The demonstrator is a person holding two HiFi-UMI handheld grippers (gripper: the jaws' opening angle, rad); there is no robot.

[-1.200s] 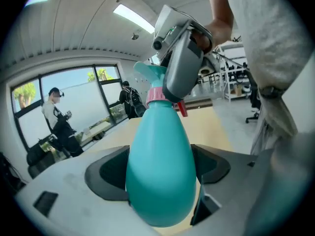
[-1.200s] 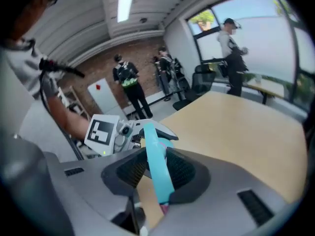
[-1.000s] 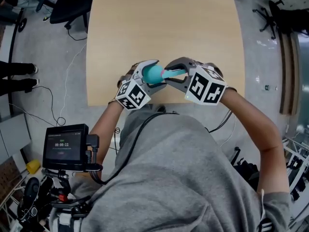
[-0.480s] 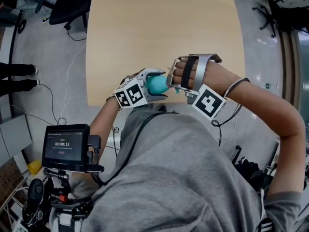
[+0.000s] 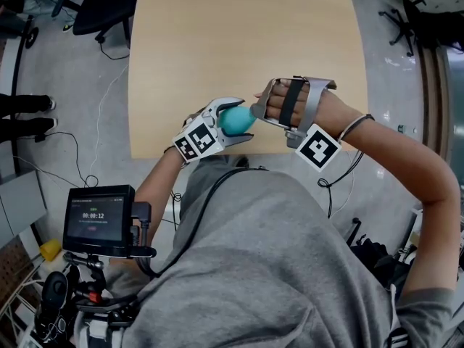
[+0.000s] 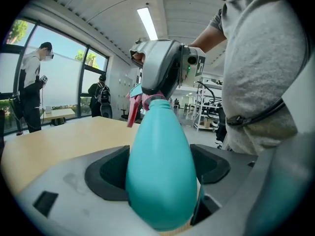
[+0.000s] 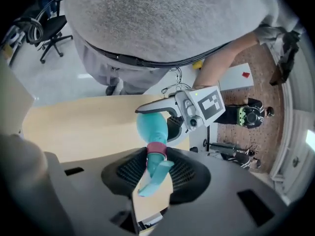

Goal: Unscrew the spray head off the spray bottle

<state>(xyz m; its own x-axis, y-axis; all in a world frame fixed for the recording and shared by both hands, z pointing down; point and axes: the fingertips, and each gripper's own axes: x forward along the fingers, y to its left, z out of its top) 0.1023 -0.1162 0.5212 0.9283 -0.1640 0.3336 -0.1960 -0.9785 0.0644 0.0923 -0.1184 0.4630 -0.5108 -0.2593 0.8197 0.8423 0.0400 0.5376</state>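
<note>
You're in the unscrewing step. The left gripper (image 5: 233, 123) has its jaws wide and clamped on the fat body of the teal bottle (image 5: 238, 118), holding it in the air over the near edge of the bench (image 5: 239, 42), close to your chest. The right gripper (image 5: 257, 107) has its jaws partly closed, pinching the spray head (image 7: 154, 174) at its pink collar (image 7: 157, 149). The head looks seated on the neck, so it's likely not off yet. The next move probably needs more twist about the bottle's axis with the left grip firm, or a regrip if your wrist is maxed out. The head view hides the spray head under your right hand, but the right gripper view shows the collar and trigger between the pads. The left gripper view shows the bottle body wedged between its pads.
</note>
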